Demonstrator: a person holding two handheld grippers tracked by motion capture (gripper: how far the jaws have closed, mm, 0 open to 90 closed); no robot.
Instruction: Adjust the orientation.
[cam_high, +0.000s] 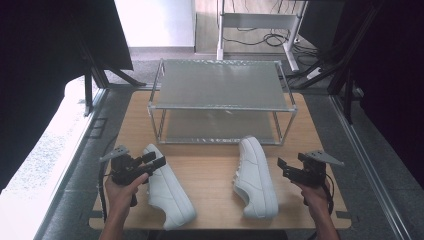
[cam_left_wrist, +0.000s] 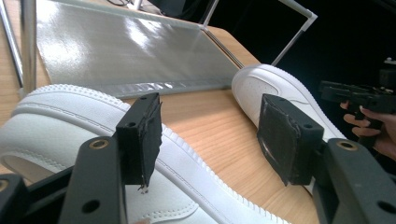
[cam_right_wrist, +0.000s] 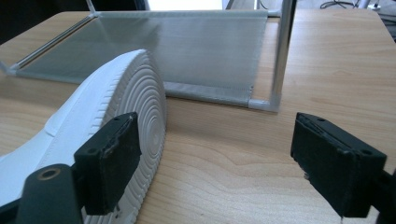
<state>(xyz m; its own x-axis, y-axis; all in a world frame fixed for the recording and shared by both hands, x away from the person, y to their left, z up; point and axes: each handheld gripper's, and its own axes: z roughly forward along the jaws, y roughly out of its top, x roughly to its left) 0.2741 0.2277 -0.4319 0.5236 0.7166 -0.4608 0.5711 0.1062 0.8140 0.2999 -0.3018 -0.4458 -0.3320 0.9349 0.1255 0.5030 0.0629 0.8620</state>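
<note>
The left gripper (cam_high: 150, 161) holds its jaws wide apart and empty just above the left white leather sneaker (cam_high: 167, 187), which lies upright on the pale wooden tabletop (cam_high: 210, 167). The right gripper (cam_high: 284, 167) also has its jaws spread wide and empty beside the right white sneaker (cam_high: 256, 177), tipped on its side with its ribbed rubber sole showing, before the silver metal-framed two-tier shoe rack (cam_high: 220, 85)

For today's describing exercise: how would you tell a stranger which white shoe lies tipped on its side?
Start at the metal rack at the back of the wooden table. In front of its right corner lies the shoe, nearest the right hand-held gripper. Unlike the other shoe, which stands upright, it shows its ridged sole.
</note>
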